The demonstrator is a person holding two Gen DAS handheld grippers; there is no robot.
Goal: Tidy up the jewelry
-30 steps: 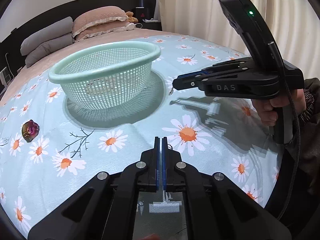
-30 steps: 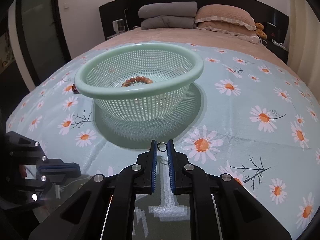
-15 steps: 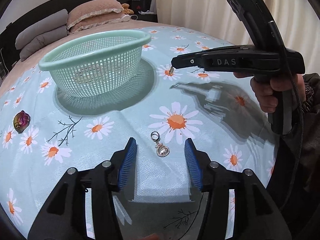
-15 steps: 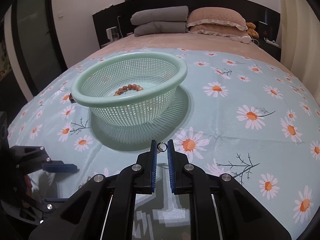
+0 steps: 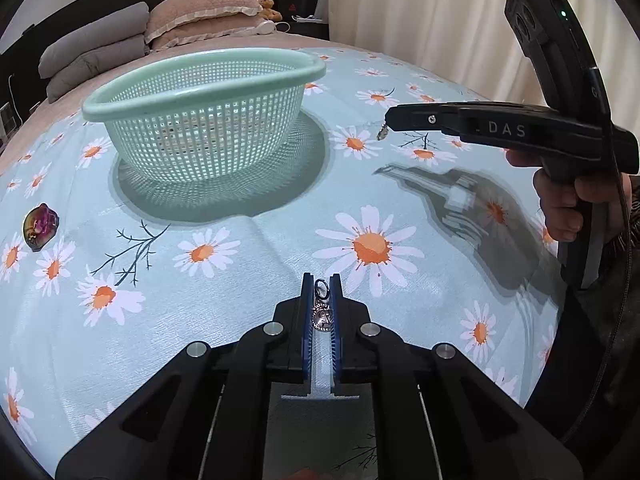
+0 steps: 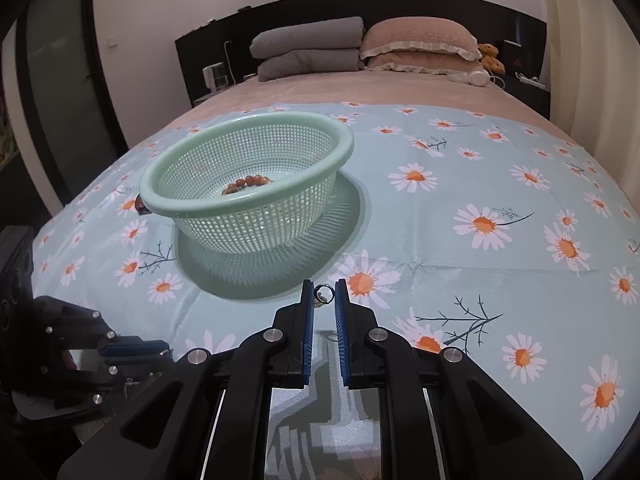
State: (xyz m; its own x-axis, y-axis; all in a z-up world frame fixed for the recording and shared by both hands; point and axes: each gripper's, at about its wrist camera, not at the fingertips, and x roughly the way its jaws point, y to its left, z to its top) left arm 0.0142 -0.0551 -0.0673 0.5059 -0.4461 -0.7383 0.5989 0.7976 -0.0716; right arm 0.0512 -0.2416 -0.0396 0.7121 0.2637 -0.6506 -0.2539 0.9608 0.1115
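Left gripper clamped on pendant, right gripper pinching second earring, bead bracelet seen only from right wrist inside basket at 11 o'clock

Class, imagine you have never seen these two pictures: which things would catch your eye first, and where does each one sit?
First comes the green basket standing on the daisy-print cloth over the bed, with a brown bead bracelet lying inside it. Next, the left tongs are closed on a small silver earring low over the cloth. The right tongs hold a matching earring near the basket.
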